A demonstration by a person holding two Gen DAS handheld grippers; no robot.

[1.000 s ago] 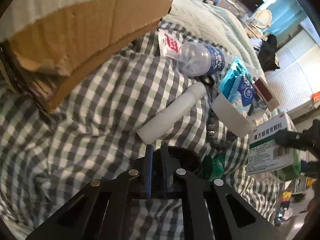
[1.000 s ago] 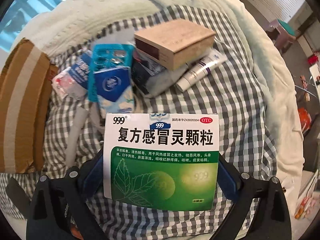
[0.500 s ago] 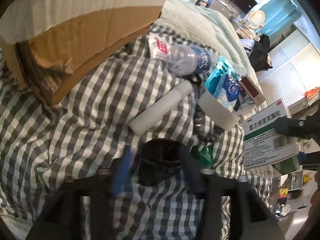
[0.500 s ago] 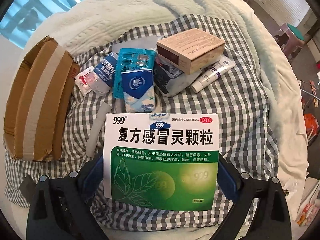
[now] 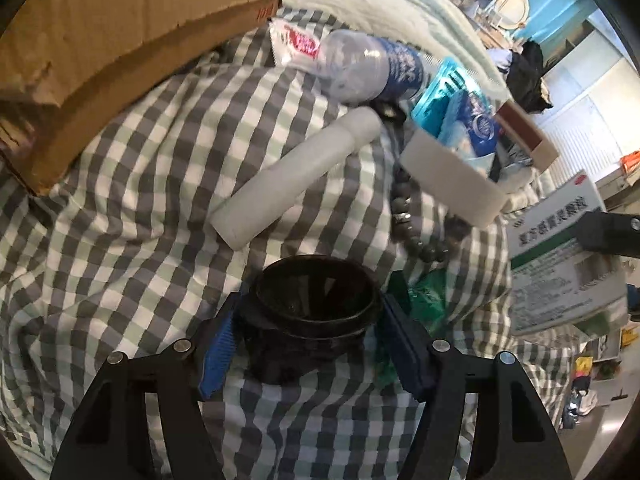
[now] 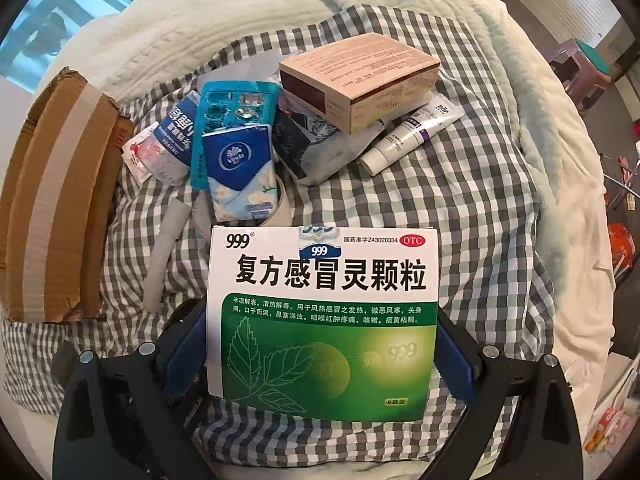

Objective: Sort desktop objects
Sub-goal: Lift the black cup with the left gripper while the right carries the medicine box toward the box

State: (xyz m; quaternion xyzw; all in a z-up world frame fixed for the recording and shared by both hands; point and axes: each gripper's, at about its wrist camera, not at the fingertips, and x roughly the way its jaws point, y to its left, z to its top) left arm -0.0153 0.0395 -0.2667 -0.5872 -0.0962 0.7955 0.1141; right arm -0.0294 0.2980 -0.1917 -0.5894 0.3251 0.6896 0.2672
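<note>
My left gripper (image 5: 310,332) is open, its blue-padded fingers on either side of a black round container (image 5: 312,300) that rests on the checked cloth (image 5: 132,208); whether the pads touch it is unclear. My right gripper (image 6: 320,344) is shut on a white and green medicine box (image 6: 322,316) and holds it above the cloth; the box also shows in the left wrist view (image 5: 560,256). A white tube (image 5: 296,176), a plastic bottle (image 5: 372,68), a tissue pack (image 6: 240,176) and a tan box (image 6: 360,76) lie in a pile.
A cardboard box (image 5: 120,40) stands at the left of the cloth, also in the right wrist view (image 6: 52,208). A bead bracelet (image 5: 412,220), a blue blister pack (image 6: 232,108), a cream tube (image 6: 412,132) and a green wrapper (image 5: 424,292) lie nearby. A pale blanket (image 6: 520,80) surrounds the cloth.
My left gripper was shut above the black container and has opened and come down around it. My right gripper has lifted the medicine box higher and back from the pile.
</note>
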